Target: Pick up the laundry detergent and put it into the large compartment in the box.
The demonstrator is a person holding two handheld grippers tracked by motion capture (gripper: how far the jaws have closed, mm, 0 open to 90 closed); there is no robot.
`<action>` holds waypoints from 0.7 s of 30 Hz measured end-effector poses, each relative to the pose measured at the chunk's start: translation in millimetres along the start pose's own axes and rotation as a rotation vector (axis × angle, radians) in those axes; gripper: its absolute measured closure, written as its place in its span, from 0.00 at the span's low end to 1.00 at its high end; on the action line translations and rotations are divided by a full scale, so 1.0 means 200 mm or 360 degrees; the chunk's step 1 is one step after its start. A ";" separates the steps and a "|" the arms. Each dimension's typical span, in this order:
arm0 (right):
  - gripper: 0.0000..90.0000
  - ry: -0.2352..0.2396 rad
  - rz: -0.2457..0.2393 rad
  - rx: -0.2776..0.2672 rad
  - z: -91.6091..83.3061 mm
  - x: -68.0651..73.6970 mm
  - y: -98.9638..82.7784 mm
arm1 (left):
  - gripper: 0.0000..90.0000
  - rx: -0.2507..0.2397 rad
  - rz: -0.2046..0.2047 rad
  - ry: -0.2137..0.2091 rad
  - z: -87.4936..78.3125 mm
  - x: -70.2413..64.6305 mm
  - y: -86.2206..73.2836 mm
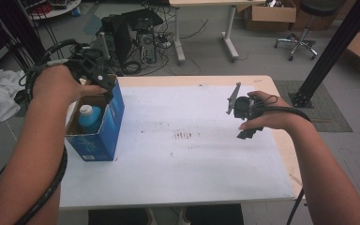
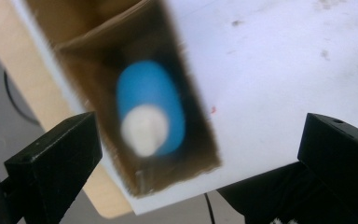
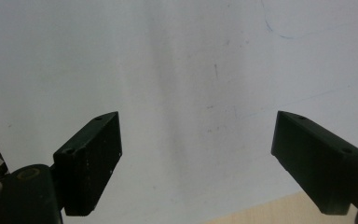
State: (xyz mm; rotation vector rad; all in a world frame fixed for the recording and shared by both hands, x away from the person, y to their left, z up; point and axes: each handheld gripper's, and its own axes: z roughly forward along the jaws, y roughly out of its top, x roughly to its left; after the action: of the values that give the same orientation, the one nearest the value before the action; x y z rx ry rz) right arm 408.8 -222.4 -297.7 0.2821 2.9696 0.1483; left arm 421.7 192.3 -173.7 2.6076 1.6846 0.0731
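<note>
A blue cardboard box (image 1: 115, 117) stands open-topped at the left of the white table top (image 1: 183, 164). Inside it a blue bottle (image 1: 90, 118) with a white cap stands upright. My left gripper (image 1: 104, 86) hangs over the box's far end, pointing down. In the left gripper view its jaws (image 2: 200, 140) stand wide open above the box (image 2: 88, 51), with the bottle (image 2: 151, 93) and its cap (image 2: 144, 129) blurred below and nothing between them. My right gripper (image 1: 244, 119) hovers over the table's right part, open and empty (image 3: 198, 140), above bare white surface (image 3: 191, 60).
The table's wooden edge (image 1: 286, 140) runs close by the right hand. Beyond the table on the floor are a computer tower (image 1: 136, 35) with cables, a second table's legs (image 1: 229, 33), an office chair (image 1: 302, 40) and cardboard boxes (image 1: 269, 14). A black post (image 1: 333, 51) rises at the right.
</note>
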 end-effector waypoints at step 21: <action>0.18 0.0014 -0.0016 0.0024 -0.01 -0.01 0.01 | 0.00 -0.0030 0.0939 -0.0121 0.02 -0.36 0.08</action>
State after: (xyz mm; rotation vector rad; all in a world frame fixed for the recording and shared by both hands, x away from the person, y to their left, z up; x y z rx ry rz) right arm 410.3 -220.7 -294.8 0.2687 2.9818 0.1266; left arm 406.7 119.2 -178.4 2.9473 0.8387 0.0038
